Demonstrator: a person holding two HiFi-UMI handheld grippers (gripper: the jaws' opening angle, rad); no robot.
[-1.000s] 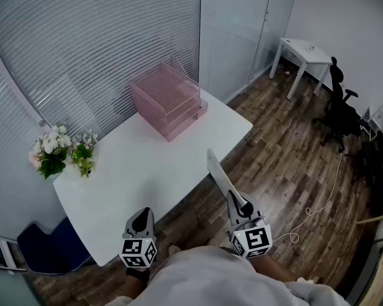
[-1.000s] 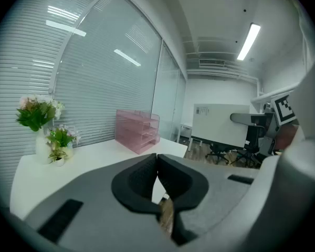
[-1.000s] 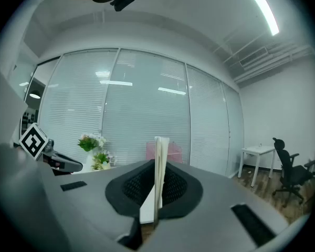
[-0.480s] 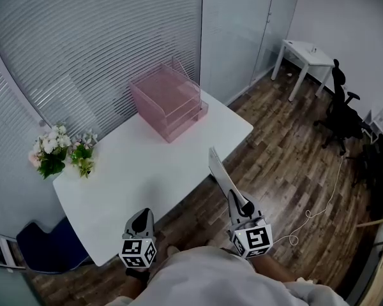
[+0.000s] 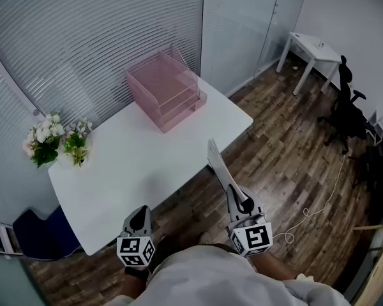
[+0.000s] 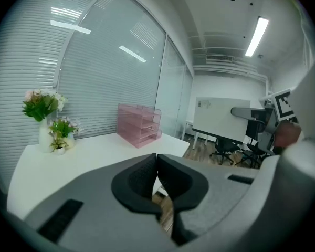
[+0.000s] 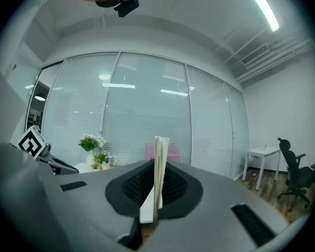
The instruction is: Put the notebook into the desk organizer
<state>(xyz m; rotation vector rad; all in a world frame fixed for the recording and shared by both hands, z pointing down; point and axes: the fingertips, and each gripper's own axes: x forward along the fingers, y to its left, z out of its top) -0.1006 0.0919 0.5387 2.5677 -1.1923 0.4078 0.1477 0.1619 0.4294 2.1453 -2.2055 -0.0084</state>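
Right gripper [image 5: 241, 204] jaws were clamped on the notebook [image 5: 221, 168]; book stood edge-on, long axis running forward out of the jaws; left gripper [image 5: 139, 218] jaws were pressed together on nothing, low by the body; both hung short of the tabletop [image 5: 134, 171]; pink desk organizer [image 5: 166, 91] sat at its far end, well ahead and left of the notebook's tip; right hand nearer, likely carries it across.
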